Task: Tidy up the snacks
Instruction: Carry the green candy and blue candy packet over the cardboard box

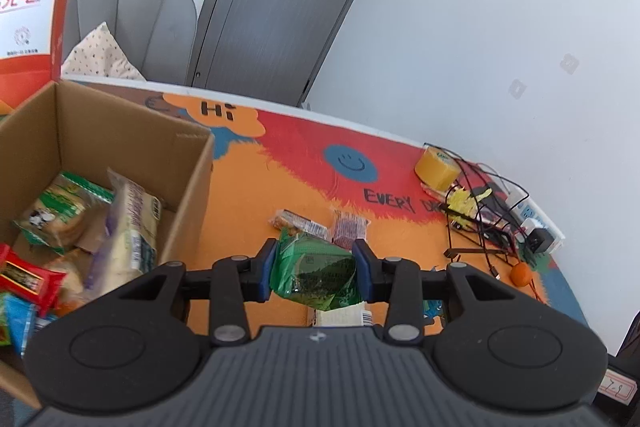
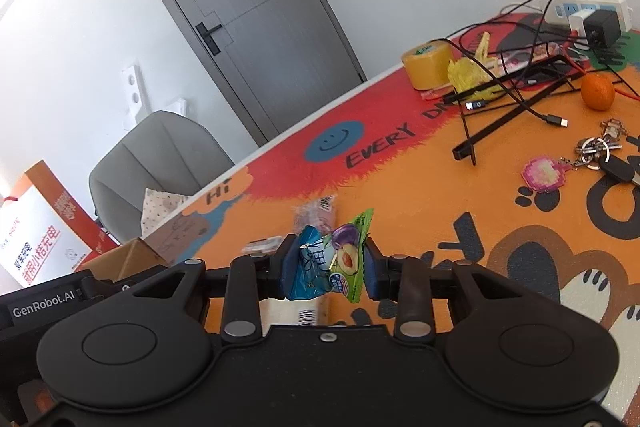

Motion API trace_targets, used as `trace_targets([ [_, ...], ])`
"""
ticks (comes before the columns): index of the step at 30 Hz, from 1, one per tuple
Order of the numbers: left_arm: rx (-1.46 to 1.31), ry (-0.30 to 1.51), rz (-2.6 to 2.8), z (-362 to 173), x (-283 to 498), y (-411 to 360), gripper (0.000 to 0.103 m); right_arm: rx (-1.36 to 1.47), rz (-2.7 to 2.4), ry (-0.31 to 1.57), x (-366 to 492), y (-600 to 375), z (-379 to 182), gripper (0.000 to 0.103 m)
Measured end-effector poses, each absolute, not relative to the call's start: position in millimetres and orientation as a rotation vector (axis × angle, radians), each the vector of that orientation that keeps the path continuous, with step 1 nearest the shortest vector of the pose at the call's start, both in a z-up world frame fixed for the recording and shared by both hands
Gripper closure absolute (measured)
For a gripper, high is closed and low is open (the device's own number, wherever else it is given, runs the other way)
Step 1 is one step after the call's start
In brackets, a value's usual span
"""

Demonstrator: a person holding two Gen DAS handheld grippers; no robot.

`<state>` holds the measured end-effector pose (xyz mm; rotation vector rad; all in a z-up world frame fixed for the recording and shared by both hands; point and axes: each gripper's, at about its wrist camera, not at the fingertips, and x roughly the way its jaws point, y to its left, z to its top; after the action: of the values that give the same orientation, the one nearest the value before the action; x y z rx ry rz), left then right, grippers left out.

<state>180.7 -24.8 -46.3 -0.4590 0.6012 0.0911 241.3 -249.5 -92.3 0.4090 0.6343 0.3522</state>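
Left claw [image 1: 316, 269]: clenched on green packet [image 1: 314, 273]. Right claw [image 2: 326, 267]: clenched on plum sweet packet [image 2: 334, 261]. Box [image 1: 132, 131]: holds snacks.

"Hi" and "EVERY" stood on the orange-red table mat [image 2: 400, 163] (toward twelve o'clock), "GenRobot.AI" on the left gripper's body [image 2: 40, 307].

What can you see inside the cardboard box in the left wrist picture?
Inside the cardboard box lie several snack packets: a green-and-white one, a pale one and a red one. The left tool's body covers the box's near corner.
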Motion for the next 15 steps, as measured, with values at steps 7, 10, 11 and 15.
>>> trace_targets([
  [7, -0.465, 0.56, 0.102, -33, 161, -13, 0.064, 0.398, 0.382, 0.599, 225, -240, -76, 0.069],
  [10, -0.469, 0.543, 0.111, -29, 153, -6, 0.064, 0.389, 0.396, 0.588, 219, -233, -70, 0.069],
  [11, -0.471, 0.539, 0.115, -28, 150, -4, 0.064, 0.386, 0.4, 0.584, 217, -231, -68, 0.069],
  [15, -0.474, 0.522, 0.129, -23, 141, 6, 0.064, 0.37, 0.421, 0.569, 210, -222, -62, 0.069],
])
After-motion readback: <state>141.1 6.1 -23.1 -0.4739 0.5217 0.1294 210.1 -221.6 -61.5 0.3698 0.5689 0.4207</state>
